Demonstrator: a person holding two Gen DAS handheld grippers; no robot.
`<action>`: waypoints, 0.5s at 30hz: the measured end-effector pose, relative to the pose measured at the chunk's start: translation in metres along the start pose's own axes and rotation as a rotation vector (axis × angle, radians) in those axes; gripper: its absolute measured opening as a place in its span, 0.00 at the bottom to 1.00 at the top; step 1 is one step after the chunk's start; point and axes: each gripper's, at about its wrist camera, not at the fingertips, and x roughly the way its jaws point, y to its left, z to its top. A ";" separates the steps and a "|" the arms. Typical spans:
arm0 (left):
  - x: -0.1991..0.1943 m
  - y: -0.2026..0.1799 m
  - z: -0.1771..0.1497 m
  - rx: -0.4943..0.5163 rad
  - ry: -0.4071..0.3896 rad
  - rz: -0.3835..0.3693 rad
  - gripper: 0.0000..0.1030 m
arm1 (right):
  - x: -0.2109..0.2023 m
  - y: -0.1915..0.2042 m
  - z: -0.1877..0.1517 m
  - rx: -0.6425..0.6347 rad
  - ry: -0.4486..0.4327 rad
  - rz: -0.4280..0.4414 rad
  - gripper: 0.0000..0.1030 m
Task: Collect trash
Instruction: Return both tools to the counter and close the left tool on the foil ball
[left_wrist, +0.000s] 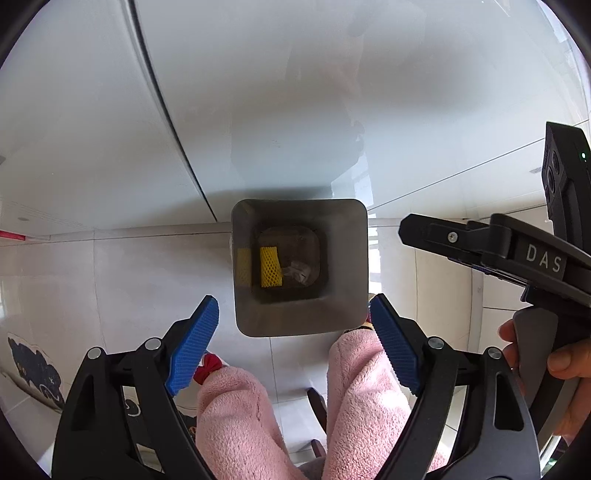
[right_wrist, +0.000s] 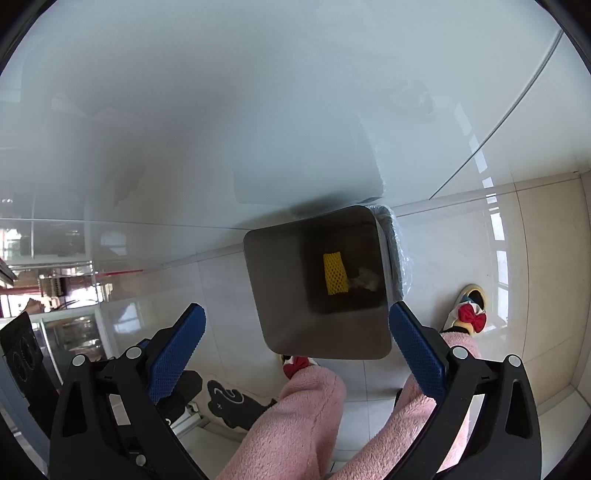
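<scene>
A square metal trash bin (left_wrist: 300, 321) (right_wrist: 280, 295) stands on the floor below both grippers. At its bottom lie a yellow foam net (left_wrist: 270, 266) (right_wrist: 335, 273) and a crumpled pale scrap (left_wrist: 300, 272) (right_wrist: 365, 282). My left gripper (left_wrist: 293, 308) hangs above the bin's near rim, open, with nothing between its blue pads (left_wrist: 195, 343). My right gripper (right_wrist: 297, 317) is likewise open and empty above the bin; in the left wrist view the right gripper's body (left_wrist: 517, 254) shows at the right, held by a hand (left_wrist: 554, 369).
A white glossy table top (left_wrist: 295, 92) (right_wrist: 258, 92) fills the upper half, its edge just behind the bin. Pink fleece-clad legs (left_wrist: 236, 424) (right_wrist: 303, 413) and slippers with red bows (right_wrist: 471, 317) stand near the bin. A mat with a black pattern (left_wrist: 33, 365) lies at the left.
</scene>
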 end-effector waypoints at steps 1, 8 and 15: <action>-0.010 -0.003 0.003 -0.004 -0.012 0.004 0.79 | -0.008 -0.001 -0.001 -0.003 -0.010 0.001 0.97; -0.094 -0.016 0.011 0.003 -0.130 0.031 0.86 | -0.110 0.007 -0.012 -0.059 -0.148 -0.020 0.97; -0.181 -0.040 0.029 0.074 -0.256 0.088 0.87 | -0.229 0.018 -0.009 -0.106 -0.373 -0.037 0.97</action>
